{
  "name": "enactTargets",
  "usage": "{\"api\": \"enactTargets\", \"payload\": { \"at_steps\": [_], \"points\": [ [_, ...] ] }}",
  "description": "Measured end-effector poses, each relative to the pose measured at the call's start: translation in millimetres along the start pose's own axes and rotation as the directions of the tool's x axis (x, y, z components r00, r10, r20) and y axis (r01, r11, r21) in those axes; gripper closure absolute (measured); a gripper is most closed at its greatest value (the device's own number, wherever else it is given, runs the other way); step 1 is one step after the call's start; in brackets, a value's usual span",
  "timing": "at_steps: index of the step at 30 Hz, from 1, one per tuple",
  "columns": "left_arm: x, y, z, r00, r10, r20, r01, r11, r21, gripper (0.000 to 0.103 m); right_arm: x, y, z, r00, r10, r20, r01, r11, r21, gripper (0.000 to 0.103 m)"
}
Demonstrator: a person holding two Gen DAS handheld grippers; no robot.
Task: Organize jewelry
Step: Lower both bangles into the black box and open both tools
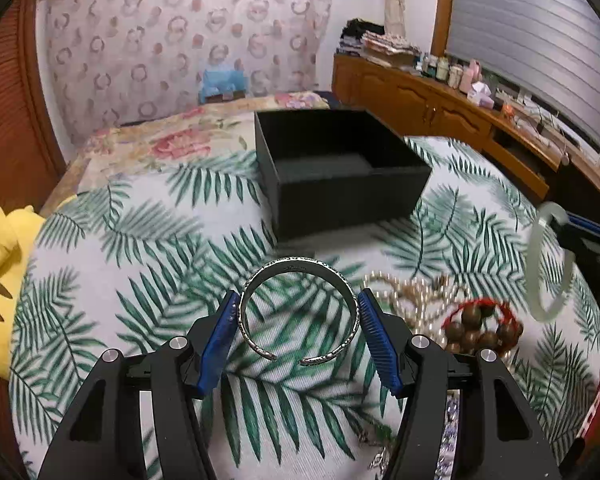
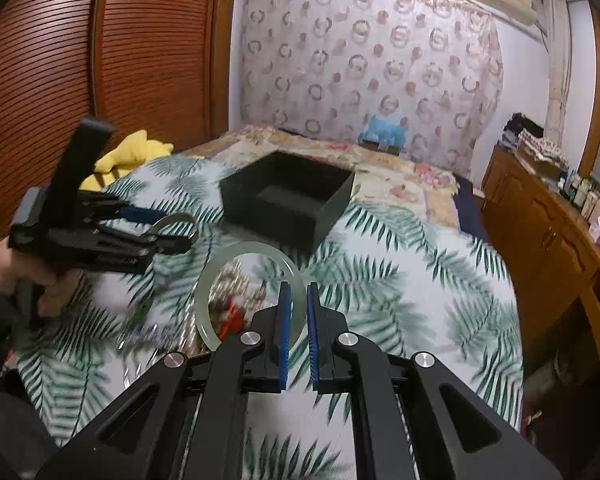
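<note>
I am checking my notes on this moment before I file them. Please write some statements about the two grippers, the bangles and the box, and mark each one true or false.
1. The left gripper holds a silver cuff between its pads. True.
2. The right gripper is empty. False: it is shut on the rim of a pale green bangle.
3. The black box has its lid on. False: it is open at the top, and no jewelry shows inside.
4. Pearls and a string of brown beads lie on the leaf-print cover. True.
5. The cuff is a closed ring. False: it has a gap on the side toward the camera.
</note>
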State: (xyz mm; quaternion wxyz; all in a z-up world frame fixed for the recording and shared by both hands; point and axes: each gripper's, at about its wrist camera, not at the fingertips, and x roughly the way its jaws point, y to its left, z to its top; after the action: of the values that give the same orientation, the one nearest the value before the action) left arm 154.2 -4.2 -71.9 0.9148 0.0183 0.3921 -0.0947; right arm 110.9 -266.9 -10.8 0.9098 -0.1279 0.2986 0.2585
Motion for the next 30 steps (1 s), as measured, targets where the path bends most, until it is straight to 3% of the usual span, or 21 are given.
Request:
{"api": "enactTargets", "payload": {
  "at_steps": [13, 26, 30],
  "points": [
    [7, 1, 54, 0.999, 0.015, 0.052, -0.016, 1.0, 0.011, 0.045, 53, -23, 62, 0.997, -0.07, 0.038, 0.07, 0.998, 0.01, 0.094],
    [40, -5, 99, 0.999, 0.02, 0.045, -0.02, 1.0, -0.013, 0.045, 77, -48, 85, 0.994, -0.108, 0.029, 0.107, 0.994, 0.023, 0.094],
    [52, -4, 107, 1.0, -0.011, 0.024, 0.012, 0.999, -0.039, 0.045, 80, -48, 87, 0.993, -0.115, 0.027, 0.115, 0.993, 0.005, 0.094]
  ]
}}
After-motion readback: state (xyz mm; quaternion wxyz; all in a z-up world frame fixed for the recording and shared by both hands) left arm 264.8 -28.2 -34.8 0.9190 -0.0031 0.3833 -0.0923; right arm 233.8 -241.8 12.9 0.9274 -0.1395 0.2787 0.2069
